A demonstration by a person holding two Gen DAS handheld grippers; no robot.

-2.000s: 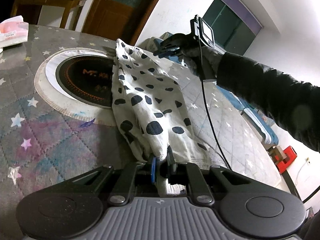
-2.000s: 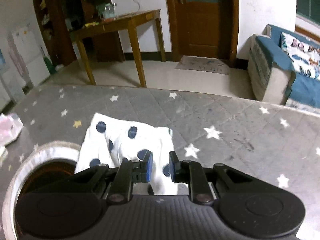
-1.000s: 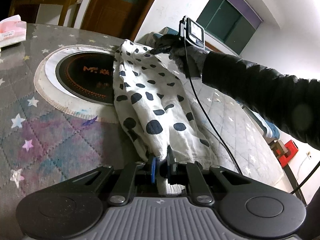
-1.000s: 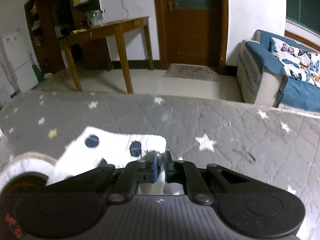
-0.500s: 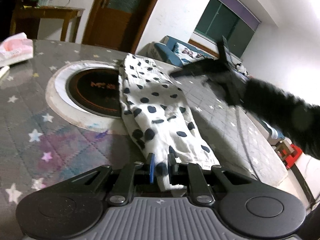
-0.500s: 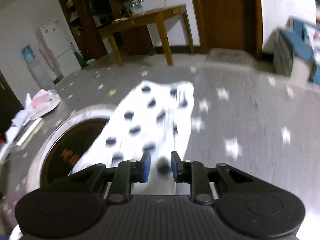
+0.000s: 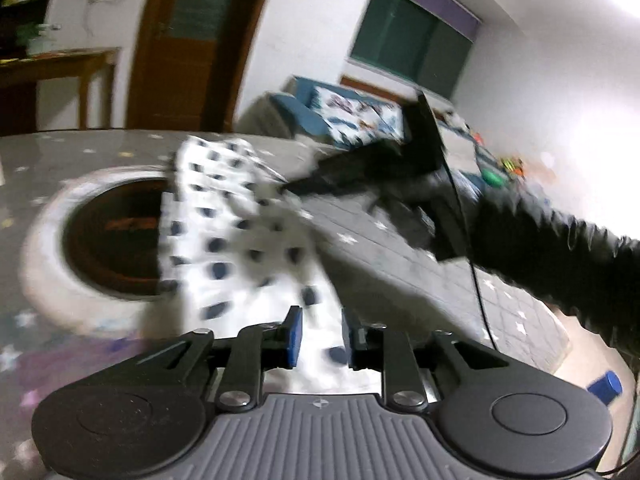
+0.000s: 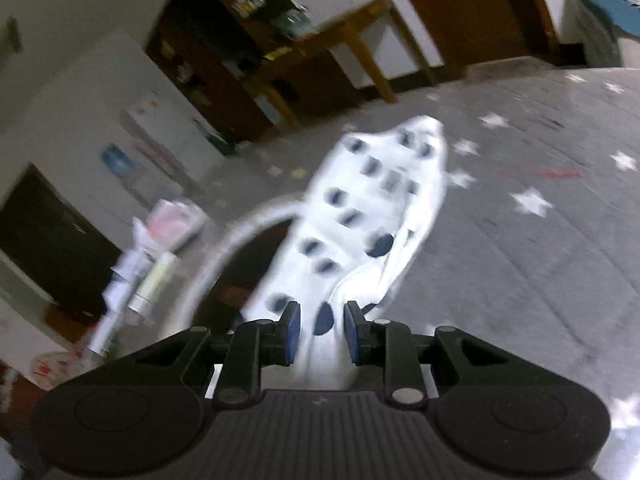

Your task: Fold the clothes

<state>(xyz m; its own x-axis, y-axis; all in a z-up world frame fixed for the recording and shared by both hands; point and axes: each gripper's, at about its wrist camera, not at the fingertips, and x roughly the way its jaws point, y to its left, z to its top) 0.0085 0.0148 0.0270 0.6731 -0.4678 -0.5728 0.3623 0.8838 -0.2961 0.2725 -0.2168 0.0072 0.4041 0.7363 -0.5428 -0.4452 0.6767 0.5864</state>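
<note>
The white garment with dark spots [image 7: 224, 236] lies in a long bunched strip on the table [image 7: 400, 264], which is covered by a grey quilted cloth with star prints [image 8: 532, 240]. One side of the garment overlaps the round dark inset with a pale ring [image 7: 100, 240] sunk in the table's middle; the rest runs toward the near edge, under both tools.

The left tool [image 7: 320, 338] hangs low over the near end of the garment with its blue-padded fingers [image 7: 294, 336] spread apart; spotted fabric shows in the gap between them, but nothing is pinched. Motion blur softens this whole view.

The right tool [image 8: 319, 334], held by a black-sleeved arm [image 7: 560, 240], is likewise parted, its pads [image 8: 291, 332] standing clear on either side of a raised fold of the garment [image 8: 360, 220]. In the left wrist view the right tool's [image 7: 292, 188] dark fingers reach in from the right edge of the table and point at the middle of the strip; whether they touch the cloth there cannot be told through the blur.

Toward the table's far left edge, in the right wrist view, sit a pink-and-white tissue pack [image 8: 172, 220] and a pale tube-like object [image 8: 148, 280], both blurred. Beyond the table stand a wooden side table [image 8: 344, 24], a brown door [image 7: 192, 40] and a blue sofa [image 7: 320, 116].
</note>
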